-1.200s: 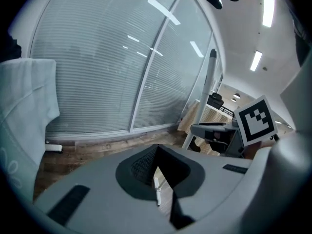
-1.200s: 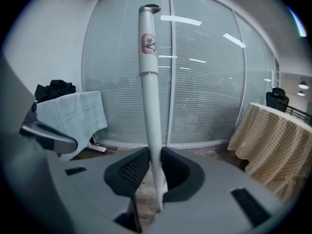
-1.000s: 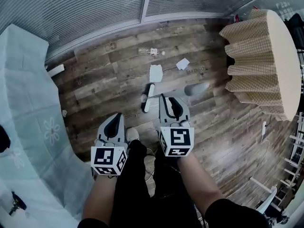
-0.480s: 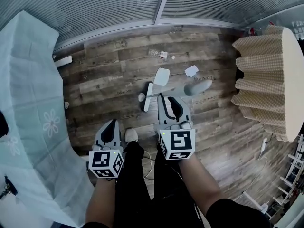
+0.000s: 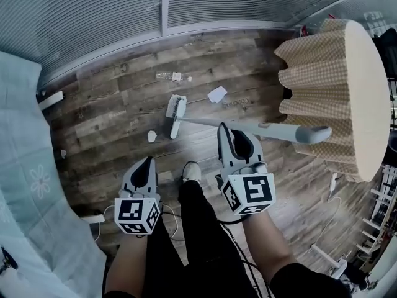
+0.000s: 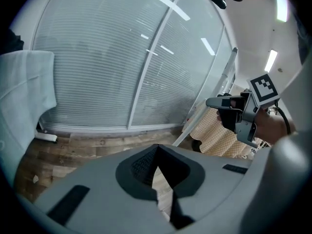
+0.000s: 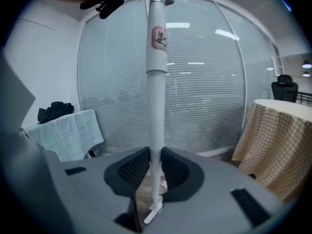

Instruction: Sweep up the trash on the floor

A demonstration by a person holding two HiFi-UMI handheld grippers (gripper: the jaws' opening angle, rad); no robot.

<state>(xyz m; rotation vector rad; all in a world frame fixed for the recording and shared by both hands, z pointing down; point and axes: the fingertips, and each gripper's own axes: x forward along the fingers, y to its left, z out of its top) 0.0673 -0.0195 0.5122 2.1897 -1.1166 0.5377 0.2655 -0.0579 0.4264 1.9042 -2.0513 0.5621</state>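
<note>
My right gripper [image 5: 234, 143] is shut on the white broom handle [image 5: 248, 126], which runs from the brush head [image 5: 176, 107] on the wooden floor to its grey end [image 5: 315, 133]. In the right gripper view the handle [image 7: 156, 106] rises straight up between the jaws [image 7: 155, 165]. Trash lies ahead: a clear plastic bottle [image 5: 168, 76], a white paper scrap [image 5: 217, 94] and a crumpled white ball [image 5: 151, 136]. My left gripper [image 5: 147, 164] hangs shut with nothing in it, beside my left leg. From the left gripper view, the right gripper [image 6: 235, 114] shows at the right.
A round table with a checked cloth [image 5: 335, 79] stands close on the right. A table draped in pale blue cloth [image 5: 28, 185] fills the left. Blinds over glass walls [image 5: 124, 11] close off the far side. A white box [image 5: 49, 99] and cables [image 5: 167, 213] lie on the floor.
The right gripper has moved right with the broom, and the handle now points out to the right. The brush head sits farther left, near the bottle. The left gripper has hardly moved.
</note>
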